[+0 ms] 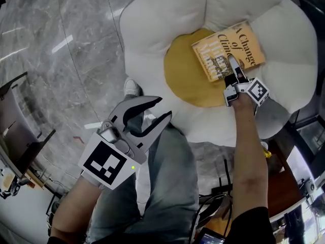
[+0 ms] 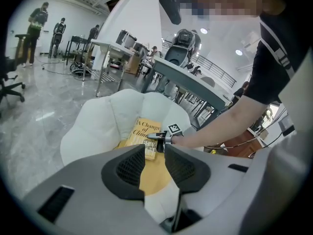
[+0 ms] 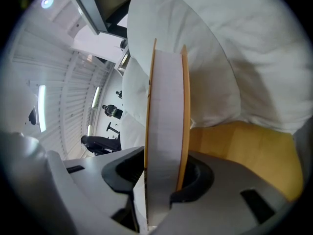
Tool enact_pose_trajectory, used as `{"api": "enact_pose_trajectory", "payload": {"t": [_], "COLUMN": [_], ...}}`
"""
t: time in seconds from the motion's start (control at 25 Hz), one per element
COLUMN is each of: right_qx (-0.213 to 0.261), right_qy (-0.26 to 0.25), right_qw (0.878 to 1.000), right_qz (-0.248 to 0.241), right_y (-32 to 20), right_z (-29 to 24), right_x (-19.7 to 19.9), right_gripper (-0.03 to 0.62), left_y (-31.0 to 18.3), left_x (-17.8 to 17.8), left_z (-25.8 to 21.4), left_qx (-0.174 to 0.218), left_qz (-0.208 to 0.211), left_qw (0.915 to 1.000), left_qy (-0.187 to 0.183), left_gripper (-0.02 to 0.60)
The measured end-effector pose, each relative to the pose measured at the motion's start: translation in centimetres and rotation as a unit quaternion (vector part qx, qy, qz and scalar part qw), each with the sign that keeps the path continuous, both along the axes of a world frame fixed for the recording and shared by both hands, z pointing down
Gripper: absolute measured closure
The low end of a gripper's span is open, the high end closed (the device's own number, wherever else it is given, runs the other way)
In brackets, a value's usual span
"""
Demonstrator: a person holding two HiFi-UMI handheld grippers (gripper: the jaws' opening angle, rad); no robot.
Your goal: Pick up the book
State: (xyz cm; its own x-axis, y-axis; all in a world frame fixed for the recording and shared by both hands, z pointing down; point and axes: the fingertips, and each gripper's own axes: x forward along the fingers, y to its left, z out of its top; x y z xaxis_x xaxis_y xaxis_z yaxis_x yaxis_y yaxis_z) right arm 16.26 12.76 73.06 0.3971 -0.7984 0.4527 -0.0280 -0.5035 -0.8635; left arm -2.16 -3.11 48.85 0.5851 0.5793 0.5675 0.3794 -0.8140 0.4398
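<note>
A yellow paperback book (image 1: 228, 47) lies tilted on the yellow centre (image 1: 185, 80) of a white flower-shaped cushion (image 1: 152, 34). My right gripper (image 1: 234, 67) reaches in from below and grips the book's near edge. In the right gripper view the book (image 3: 166, 106) stands edge-on, white pages between two yellow covers, with my right gripper (image 3: 166, 173) shut on it and a pad on each cover. My left gripper (image 1: 152, 111) hangs open and empty over the person's grey trouser leg, well short of the cushion. In its own view my left gripper (image 2: 155, 168) points toward the book (image 2: 144, 131).
Grey marble floor (image 1: 66, 44) lies left of the cushion. A dark rack (image 1: 20, 131) stands at the far left. A wooden piece of furniture and cables (image 1: 274, 187) sit at the lower right. Tables (image 2: 117, 53), an office chair and people stand behind the cushion.
</note>
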Motion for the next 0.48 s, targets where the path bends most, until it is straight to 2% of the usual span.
{"api": "enact_pose_trajectory", "payload": {"t": [0.48], "right_qx": [-0.006], "right_qy": [0.007], "right_qw": [0.999], "right_qz": [0.034], "right_y": [-0.2], "right_z": [-1.8], "right_x": [-0.1], "right_gripper": [0.432], "left_y": [-1.5], "left_x": [-1.4], "left_z": [-0.9], "left_qx": [0.0], "left_qz": [0.005], "left_qw": [1.0], "left_qy": [0.002], "left_gripper": [0.466]}}
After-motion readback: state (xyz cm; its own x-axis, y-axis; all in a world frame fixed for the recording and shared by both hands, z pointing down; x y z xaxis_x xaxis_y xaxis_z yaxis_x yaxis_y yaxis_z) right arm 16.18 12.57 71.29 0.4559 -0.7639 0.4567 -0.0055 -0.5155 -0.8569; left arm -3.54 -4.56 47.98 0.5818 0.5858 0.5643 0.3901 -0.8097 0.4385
